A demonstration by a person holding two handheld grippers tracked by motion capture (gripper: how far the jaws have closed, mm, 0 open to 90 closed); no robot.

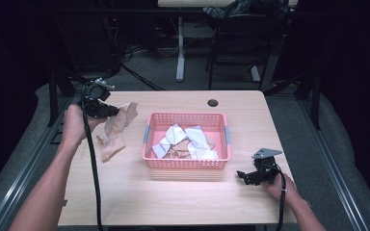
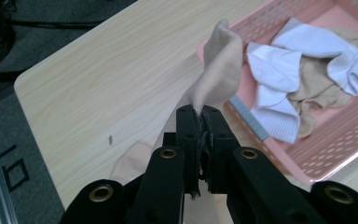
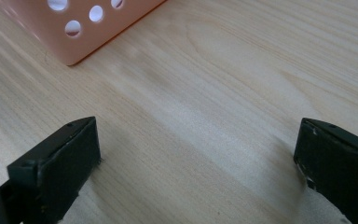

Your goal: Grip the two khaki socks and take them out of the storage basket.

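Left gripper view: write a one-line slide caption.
Left gripper shut on a beige fabric sock, lifted beside the pink perforated plastic basket.

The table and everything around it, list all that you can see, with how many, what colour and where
table: one, light wood, round dark hole near its far edge
basket: one, pink, perforated, centre of the table
white socks: a few, tangled, inside the basket; exact count unclear
beige socks: at least one, under the white ones in the basket
beige sock: one, lifted left of the basket, lower end touching the table
desk and chair legs: dark background beyond the table
left gripper: black, fingers shut on the beige sock
right gripper: black, fingers open, low over the table by the basket's near right corner
hands: two, one on each gripper
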